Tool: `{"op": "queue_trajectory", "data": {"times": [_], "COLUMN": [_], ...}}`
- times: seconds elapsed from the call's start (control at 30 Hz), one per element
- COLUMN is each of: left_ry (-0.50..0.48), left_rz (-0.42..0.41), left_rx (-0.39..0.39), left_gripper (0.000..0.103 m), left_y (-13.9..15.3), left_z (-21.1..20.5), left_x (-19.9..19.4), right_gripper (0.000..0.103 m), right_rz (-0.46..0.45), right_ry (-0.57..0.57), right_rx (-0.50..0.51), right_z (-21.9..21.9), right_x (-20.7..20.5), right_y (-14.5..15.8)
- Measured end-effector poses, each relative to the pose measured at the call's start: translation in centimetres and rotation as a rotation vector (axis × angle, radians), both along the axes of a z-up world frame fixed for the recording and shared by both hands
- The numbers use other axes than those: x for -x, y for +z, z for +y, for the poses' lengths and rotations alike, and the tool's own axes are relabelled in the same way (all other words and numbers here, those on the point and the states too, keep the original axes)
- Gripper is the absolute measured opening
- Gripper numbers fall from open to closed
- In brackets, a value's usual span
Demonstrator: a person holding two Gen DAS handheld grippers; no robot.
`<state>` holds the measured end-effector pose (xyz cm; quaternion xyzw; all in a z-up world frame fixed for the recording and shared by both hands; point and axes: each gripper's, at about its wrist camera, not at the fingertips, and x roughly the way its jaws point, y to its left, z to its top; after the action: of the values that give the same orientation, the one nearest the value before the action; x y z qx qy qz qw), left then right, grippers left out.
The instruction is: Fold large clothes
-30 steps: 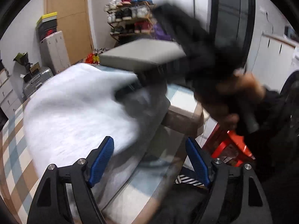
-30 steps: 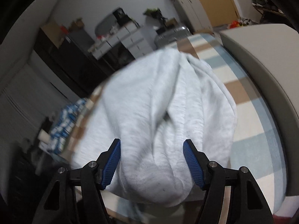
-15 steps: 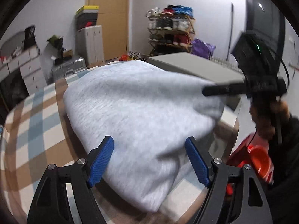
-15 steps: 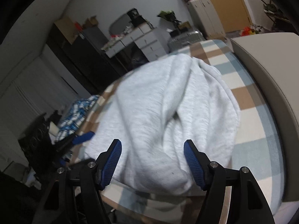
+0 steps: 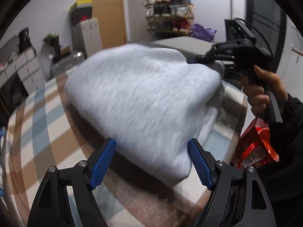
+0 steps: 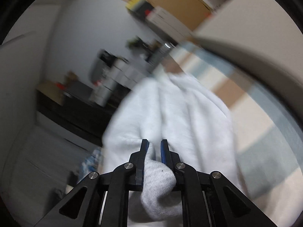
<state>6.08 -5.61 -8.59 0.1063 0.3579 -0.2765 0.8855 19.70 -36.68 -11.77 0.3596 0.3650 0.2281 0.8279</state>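
Checked cloth in tan, blue and cream covers the table point(image 5: 37, 124), and the bulky pale grey fleece garment point(image 5: 144, 98) lies heaped across it. My right gripper point(image 6: 153, 147) is closing now, blue fingers point(image 6: 144, 149) pinching a bunched fold at the garment's near edge. My left gripper point(image 5: 151, 162) hangs wide open at the opposite edge, holding nothing. Risk as I see it: that thick wad could slip free when I lift, or only the top layer comes.
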Motion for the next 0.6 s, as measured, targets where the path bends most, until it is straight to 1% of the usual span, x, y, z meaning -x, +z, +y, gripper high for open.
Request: {"op": "queue_trajectory", "data": {"times": [0.03,0.07,0.1,0.13,0.27,0.3,0.37,0.4,0.43,0.47,0.5,0.6], "left_ry": [0.009,0.013,0.015,0.008,-0.023,-0.023,0.000,0.016,0.024,0.029,0.040,0.027], "left_rz": [0.035,0.046,0.039,0.015,-0.059,-0.082,-0.108,-0.106,-0.085,-0.040,0.001,-0.042], "left_rx": [0.031,0.048,0.061,0.072,0.135,0.164,0.192,0.210,0.219,0.212,0.186,0.108], "left_gripper": [0.075,0.075,0.075,0.075,0.075,0.075,0.075,0.073,0.050,0.033,0.013,0.012], "left_y": [0.1,0.2,0.6,1.3,3.7,4.5,4.8,4.6,4.2,3.4,2.4,1.0], "left_z": [0.4,0.5,0.5,0.4,0.0,-0.1,-0.3,-0.6,-0.9,-1.5,-2.0,-3.2], "left_x": [-0.1,0.1,0.5,1.0,2.0,1.9,1.0,0.2,-0.6,-1.5,-2.5,-2.8], "right_gripper": [0.017,0.022,0.024,0.032,0.036,0.037,0.037,0.037,0.037,0.037,0.037,0.040], "right_rz": [-0.005,-0.008,-0.011,-0.016,-0.015,-0.015,-0.026,-0.037,-0.049,-0.058,-0.060,-0.035], "right_ry": [0.002,-0.001,-0.014,-0.019,-0.003,-0.001,0.006,0.015,0.024,0.031,0.032,0.038], "right_rx": [0.016,0.048,0.060,0.064,0.078,0.074,0.078,0.086,0.094,0.102,0.106,0.112], "right_z": [0.0,0.1,-0.1,-0.1,0.0,-0.1,-0.1,-0.1,0.0,0.0,0.0,-0.1], "right_x": [0.0,0.1,0.2,0.3,0.5,0.6,0.8,0.9,1.1,1.2,1.3,0.8], "right_y": [0.2,0.6,0.7,1.0,1.1,1.1,1.5,1.7,2.1,2.3,2.3,1.5]}}
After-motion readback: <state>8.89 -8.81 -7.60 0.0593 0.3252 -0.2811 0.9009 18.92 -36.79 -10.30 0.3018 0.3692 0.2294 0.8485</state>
